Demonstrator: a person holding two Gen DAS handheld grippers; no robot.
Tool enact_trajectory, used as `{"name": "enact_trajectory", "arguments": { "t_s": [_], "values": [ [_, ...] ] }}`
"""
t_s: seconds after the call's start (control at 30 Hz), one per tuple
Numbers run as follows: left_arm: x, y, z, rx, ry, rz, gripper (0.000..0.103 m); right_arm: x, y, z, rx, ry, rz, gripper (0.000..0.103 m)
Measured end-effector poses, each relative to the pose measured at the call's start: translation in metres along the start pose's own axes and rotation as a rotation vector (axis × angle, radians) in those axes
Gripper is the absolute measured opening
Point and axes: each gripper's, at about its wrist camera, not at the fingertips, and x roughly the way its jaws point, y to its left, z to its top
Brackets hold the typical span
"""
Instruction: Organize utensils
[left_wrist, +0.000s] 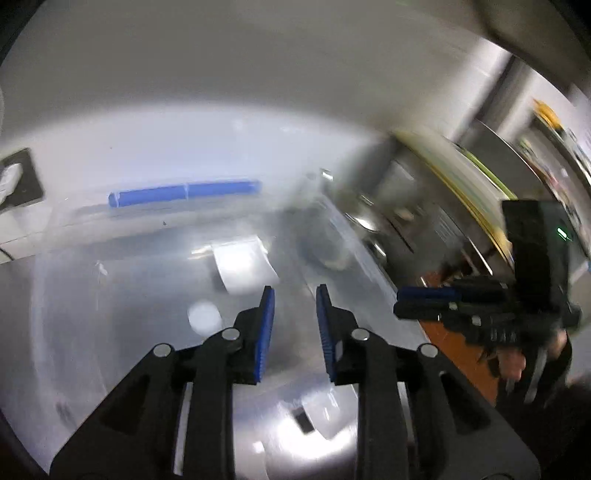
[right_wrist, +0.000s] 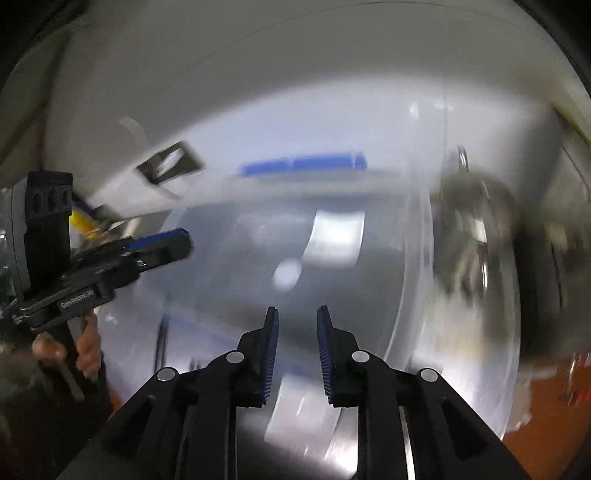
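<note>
Everything here sits around 1 clear plastic bin (left_wrist: 110, 295), which fills the middle of the worktop and makes a handy landmark. Off its far left corner a dark wall plate (left_wrist: 20, 181) shows, half cut off by the edge of the view. Along the bin's far rim lies a blue bar (left_wrist: 184, 192), probably a handle or clip, though the smear of motion makes it hard to say. Over the bin's open middle hangs the left hand-held gripper (left_wrist: 295, 314), its blue pads apart with nothing between them, so it is released and empty. On the bin's floor a pale label (left_wrist: 243, 266) and a round white spot (left_wrist: 203, 317) glint through the plastic. Beside it, also above the bin, the right hand-held gripper (right_wrist: 297, 332) is likewise slack and empty, pads parted, pointed down as if ready for a fresh pick. The utensils (right_wrist: 469, 229) stand in a blurred metal cluster just past the bin's right wall, inside what looks like a second container; I would guess both tools are poised here because that pile is the next stop. I cannot make out single spoons or forks. Beyond the bin's right corner a strip of orange-brown worktop (right_wrist: 546, 424) shows.
</note>
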Motion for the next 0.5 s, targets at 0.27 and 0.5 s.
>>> {"name": "enact_trajectory", "arguments": {
  "t_s": [0.27,0.5],
  "values": [
    [0.071,-0.013,-0.122,-0.049,0.295,0.035,0.022,0.070,-0.033,-0.108,0.151,0.184,-0.159,0.036],
    [0.126,0.014,-0.144,-0.167,0.334,0.050,0.022,0.116,-0.037,-0.104,0.185,0.228,-0.115,0.029]
  ]
}}
